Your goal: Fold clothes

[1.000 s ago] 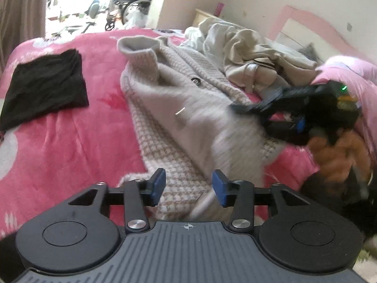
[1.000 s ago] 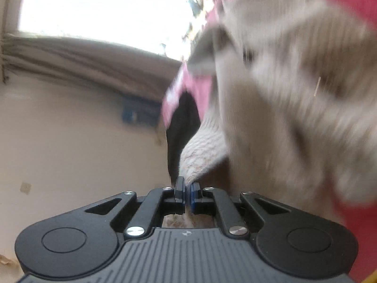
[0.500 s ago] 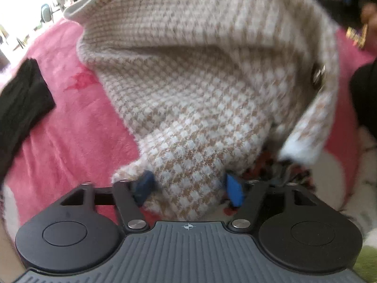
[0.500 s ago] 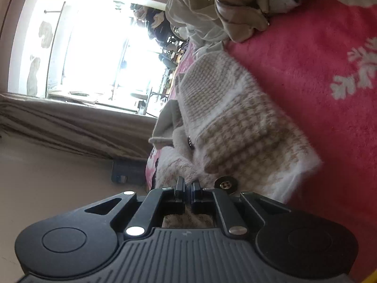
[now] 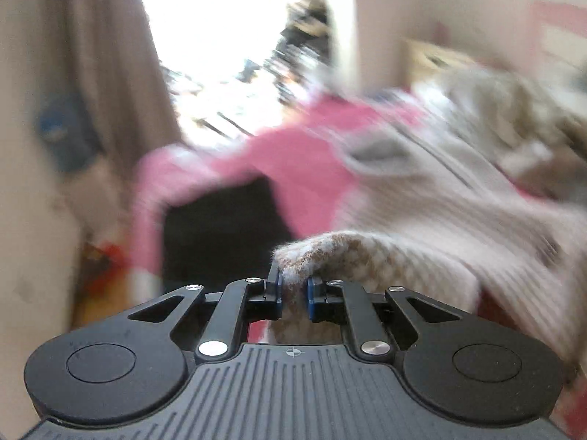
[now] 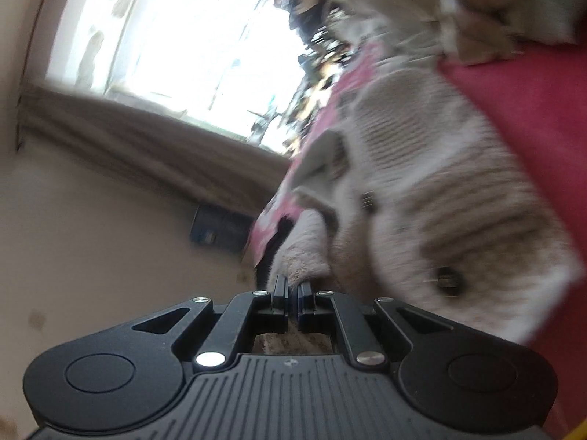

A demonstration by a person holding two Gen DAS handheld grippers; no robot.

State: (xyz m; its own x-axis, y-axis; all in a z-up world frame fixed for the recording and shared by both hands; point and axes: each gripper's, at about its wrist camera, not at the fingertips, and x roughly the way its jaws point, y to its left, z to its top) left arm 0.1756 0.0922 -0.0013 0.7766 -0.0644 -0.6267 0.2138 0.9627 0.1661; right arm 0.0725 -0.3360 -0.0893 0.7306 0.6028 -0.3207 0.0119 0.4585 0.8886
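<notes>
Pink bed (image 5: 301,154) carries the houndstooth cardigan (image 5: 422,220) at 2 o'clock, your left claw (image 5: 293,289) just closed on its hem, right claw (image 6: 292,293) pinching an edge: thin bites may slip if you yank.

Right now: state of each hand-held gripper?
Left hand-held gripper: just closed, pinching the checked cardigan edge.
Right hand-held gripper: shut on the cardigan's fabric.
</notes>
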